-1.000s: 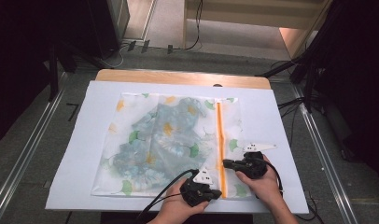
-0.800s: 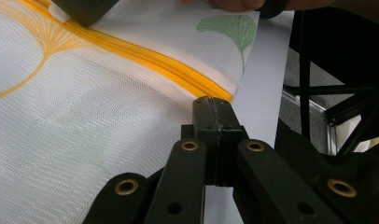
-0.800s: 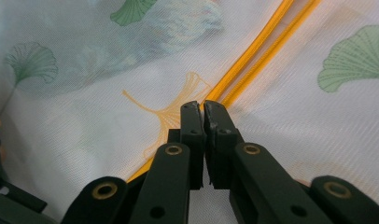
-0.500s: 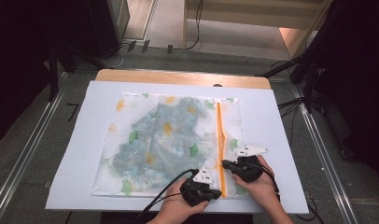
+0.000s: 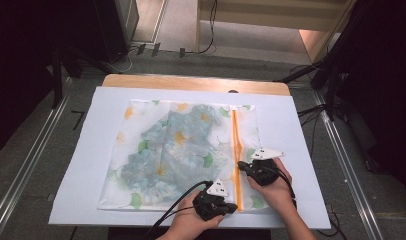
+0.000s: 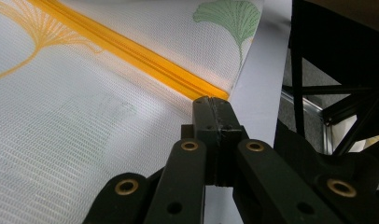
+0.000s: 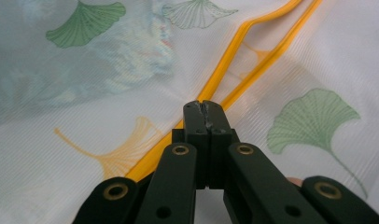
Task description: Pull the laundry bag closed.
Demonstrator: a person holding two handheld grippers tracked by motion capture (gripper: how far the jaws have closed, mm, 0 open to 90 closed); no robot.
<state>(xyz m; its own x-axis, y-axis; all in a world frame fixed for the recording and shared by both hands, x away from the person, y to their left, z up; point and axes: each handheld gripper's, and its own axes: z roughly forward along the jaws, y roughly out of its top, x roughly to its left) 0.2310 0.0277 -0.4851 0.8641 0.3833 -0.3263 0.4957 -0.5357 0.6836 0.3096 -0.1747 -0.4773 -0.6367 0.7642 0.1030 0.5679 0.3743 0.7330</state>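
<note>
Both grippers pinched shut – left gripper (image 5: pixel 230 206) at the orange zipper's (image 5: pixel 236 150) near end, right gripper (image 5: pixel 243 166) on its partly-open stretch. Zipper runs straight ahead, away from right gripper – nearer to the unzipped part.

It looks like a lab: a table (image 5: pixel 191 82) under a white sheet (image 5: pixel 311 150) stands in a metal frame (image 5: pixel 21 170), with cables (image 5: pixel 211 30) on a grey floor (image 5: pixel 181 60).

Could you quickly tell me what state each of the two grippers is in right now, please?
Left gripper: jaws shut at the near end of the orange zipper; a grip on it cannot be told.
Right gripper: jaws shut at the zipper where it gapes; a grip cannot be told.
</note>
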